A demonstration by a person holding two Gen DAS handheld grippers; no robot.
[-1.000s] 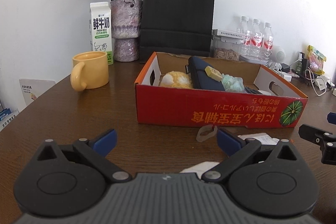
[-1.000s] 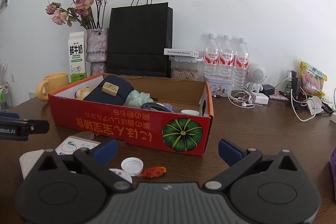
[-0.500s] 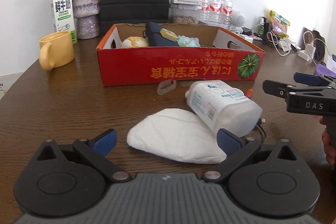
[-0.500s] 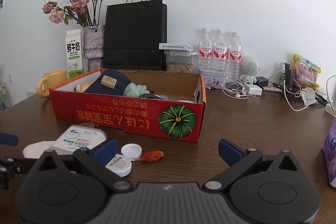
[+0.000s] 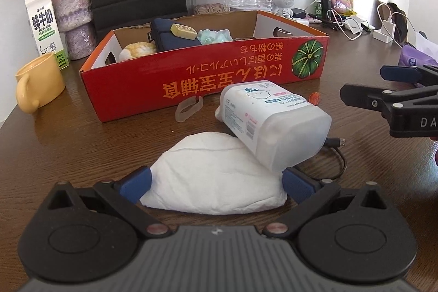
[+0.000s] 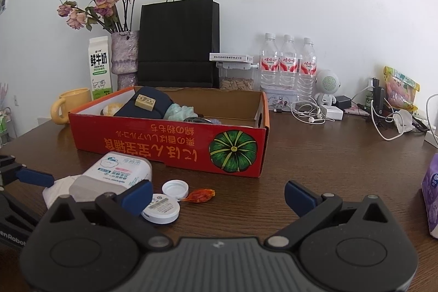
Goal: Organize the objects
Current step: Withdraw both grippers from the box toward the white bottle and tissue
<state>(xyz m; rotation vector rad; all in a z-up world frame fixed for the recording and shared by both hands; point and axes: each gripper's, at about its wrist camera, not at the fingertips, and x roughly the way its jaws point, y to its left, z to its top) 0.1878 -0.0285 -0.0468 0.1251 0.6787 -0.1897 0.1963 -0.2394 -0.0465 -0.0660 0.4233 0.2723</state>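
Dark wooden table (image 5: 68, 155) under a white wall is seen crowded, with a red cardboard box (image 5: 208, 78) already loaded at its middle. In front of the box, loose things are left to be gathered: a white folded cloth (image 5: 213, 182), a white plastic container (image 5: 273, 122) lying tipped across the cloth's far edge, two white lids (image 6: 164, 208) and an orange candy (image 6: 201, 194). The left gripper (image 5: 216, 184) is held low with its fingers spread wide on either side of the cloth, nothing gripped yet. The right gripper (image 6: 219, 193) is kept wide open too, empty, above bare table near the lids. Trouble is likely if the cloth is pulled now: the container resting on it could be rolled off or dragged along. A black cable (image 5: 334, 155) beside it might also be snagged.
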